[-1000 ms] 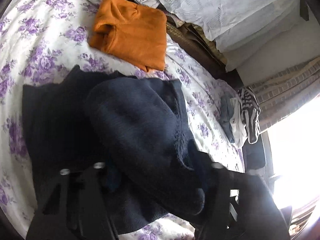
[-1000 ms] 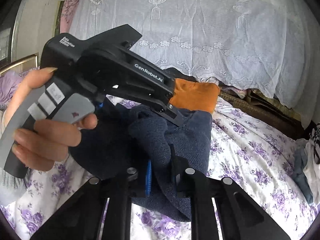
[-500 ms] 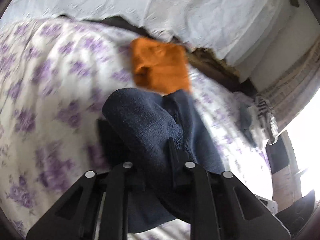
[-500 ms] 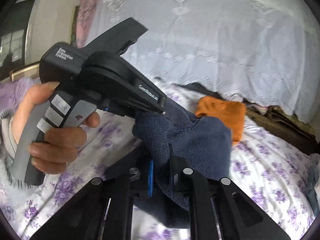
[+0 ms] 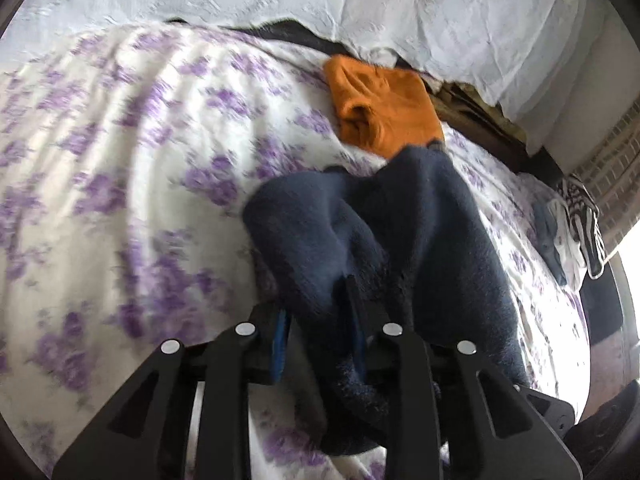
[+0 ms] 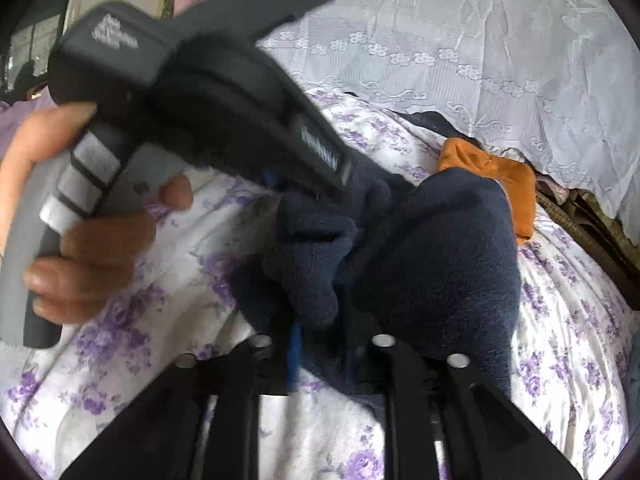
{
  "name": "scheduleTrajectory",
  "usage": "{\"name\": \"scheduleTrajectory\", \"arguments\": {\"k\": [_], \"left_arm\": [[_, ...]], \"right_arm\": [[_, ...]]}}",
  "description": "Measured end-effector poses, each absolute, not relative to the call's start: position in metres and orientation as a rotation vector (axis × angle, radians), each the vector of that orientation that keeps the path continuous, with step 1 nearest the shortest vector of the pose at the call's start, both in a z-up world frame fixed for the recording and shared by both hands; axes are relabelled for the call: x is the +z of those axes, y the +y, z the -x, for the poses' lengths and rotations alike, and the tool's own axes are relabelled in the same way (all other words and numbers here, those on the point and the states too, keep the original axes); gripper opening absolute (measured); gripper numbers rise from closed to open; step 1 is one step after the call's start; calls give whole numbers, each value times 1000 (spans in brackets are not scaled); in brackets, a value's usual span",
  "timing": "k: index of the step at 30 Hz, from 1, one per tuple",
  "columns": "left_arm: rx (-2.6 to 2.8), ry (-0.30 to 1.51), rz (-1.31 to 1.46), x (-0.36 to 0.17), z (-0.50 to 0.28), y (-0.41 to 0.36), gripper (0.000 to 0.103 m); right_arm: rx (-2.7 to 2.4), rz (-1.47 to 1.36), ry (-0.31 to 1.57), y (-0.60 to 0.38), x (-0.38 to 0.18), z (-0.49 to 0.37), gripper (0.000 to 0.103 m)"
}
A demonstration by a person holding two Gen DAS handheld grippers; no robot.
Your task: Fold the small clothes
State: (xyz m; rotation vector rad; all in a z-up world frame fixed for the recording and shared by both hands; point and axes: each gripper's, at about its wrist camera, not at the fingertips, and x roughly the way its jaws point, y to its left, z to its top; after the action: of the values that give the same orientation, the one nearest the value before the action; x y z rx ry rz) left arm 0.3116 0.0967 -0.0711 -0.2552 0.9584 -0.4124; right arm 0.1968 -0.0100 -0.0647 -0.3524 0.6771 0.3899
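Bed: floral sheet (image 5: pixel 120 168) w/ purple print, lace cover behind.
L jaws: left gripper (image 5: pixel 320 304) clamped on the navy garment (image 5: pixel 432 240), just eased a bit, cloth btwn pads.
R jaws: right gripper (image 6: pixel 320 332) has just been opening; navy fabric btwn, grip unclear.
Navy: bunched, lower centre, both views.
Done: orange garment (image 5: pixel 384 108) folded, upper right.
Left: navy fold unfinished, I'd say; striped pile (image 5: pixel 576 224) far right.

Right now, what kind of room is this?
Most likely a bedroom. There's a bed with a purple-flowered sheet, a white lace cover draped behind it, and clothes on the bed: a folded orange top and a navy garment.
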Motion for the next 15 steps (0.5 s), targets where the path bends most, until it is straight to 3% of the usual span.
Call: {"name": "scheduleTrajectory", "arguments": {"k": [4, 10, 15], "left_arm": [[-430, 869, 225, -38, -294, 90, 23], [-406, 783, 162, -19, -280, 80, 40], [-391, 828, 254, -26, -285, 100, 42]], "right_arm": [[435, 317, 662, -14, -61, -188, 49], [492, 173, 644, -42, -49, -181, 48], [527, 97, 625, -61, -41, -169, 47]]}}
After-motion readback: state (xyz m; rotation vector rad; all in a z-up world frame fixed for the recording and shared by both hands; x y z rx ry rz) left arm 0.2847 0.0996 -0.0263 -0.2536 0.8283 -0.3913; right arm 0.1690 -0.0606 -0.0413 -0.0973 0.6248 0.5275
